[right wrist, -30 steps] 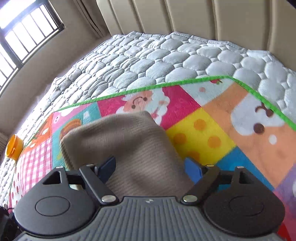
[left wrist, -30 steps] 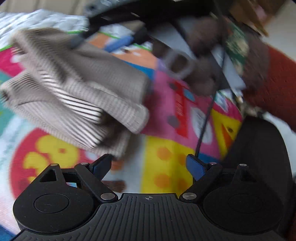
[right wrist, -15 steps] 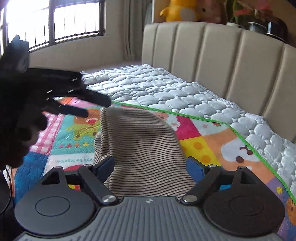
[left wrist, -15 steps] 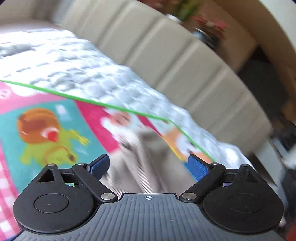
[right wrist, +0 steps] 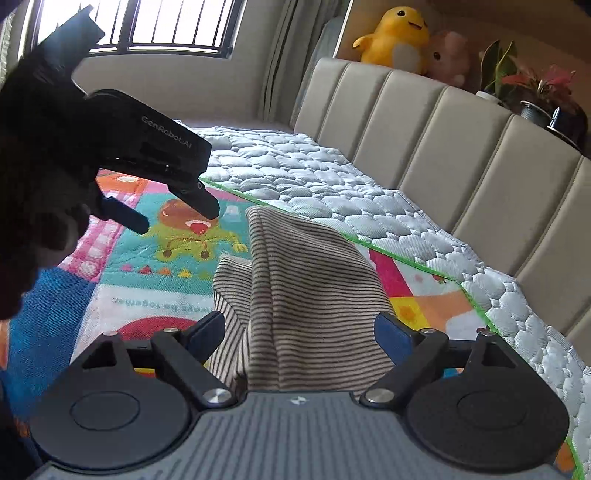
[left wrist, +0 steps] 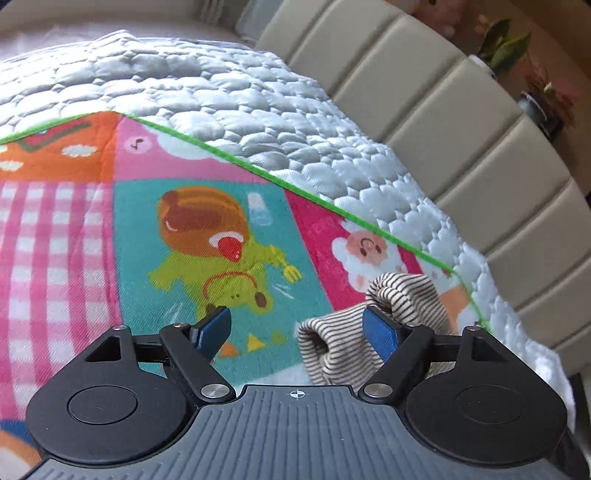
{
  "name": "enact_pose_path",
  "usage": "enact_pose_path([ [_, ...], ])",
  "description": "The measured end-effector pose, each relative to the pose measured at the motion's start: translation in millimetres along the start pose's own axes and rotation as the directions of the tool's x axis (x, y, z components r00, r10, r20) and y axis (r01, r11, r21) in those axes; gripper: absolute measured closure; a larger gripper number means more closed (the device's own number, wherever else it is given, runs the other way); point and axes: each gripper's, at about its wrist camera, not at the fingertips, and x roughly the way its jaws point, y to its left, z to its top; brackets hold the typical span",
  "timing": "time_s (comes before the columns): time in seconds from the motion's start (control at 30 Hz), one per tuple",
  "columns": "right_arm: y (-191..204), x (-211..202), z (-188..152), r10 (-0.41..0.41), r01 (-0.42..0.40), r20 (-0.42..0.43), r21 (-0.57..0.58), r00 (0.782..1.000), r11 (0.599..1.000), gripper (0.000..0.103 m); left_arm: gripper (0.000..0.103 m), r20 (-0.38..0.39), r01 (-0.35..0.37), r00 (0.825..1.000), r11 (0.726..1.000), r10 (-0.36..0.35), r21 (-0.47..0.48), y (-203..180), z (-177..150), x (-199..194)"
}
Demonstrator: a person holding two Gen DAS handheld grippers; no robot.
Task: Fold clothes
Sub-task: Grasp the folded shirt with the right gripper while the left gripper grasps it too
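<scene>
The play mat (left wrist: 74, 229) lies on the quilted mattress (left wrist: 229, 85), its green edge near the headboard (right wrist: 461, 147). The left gripper (left wrist: 295, 328) has just been closing slightly, nothing gripped; the right gripper (right wrist: 299, 332) gapes around the striped garment (right wrist: 306, 295), heaped by the mat's edge.

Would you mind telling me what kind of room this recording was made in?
Most likely a bedroom. The work surface is a bed with a quilted mattress cover and a padded headboard; plush toys sit on the ledge behind it. A colourful cartoon blanket is spread over the bed, under the striped garment.
</scene>
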Motion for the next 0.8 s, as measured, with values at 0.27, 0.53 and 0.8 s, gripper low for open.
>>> enact_pose_path([
  [0.27,34.3,19.5,-20.1,-0.157,0.143,-0.030,-0.276,0.987,0.950,0.030,0.038,-0.152,-0.002,0.988,0.992,0.020,0.123,-7.6,-32.3,40.0],
  [0.53,34.2,39.1,-40.4,-0.247,0.224,-0.001,-0.418,0.969,0.880,0.045,0.058,-0.224,0.161,0.965,0.981,-0.134,0.111,-16.9,-39.2,47.1],
  [0.8,24.7,10.7,-21.2,-0.045,0.014,-0.040,-0.569,0.998,0.822,0.078,0.062,-0.300,0.213,0.936,0.975,-0.184,0.065,-10.8,-43.1,60.3],
])
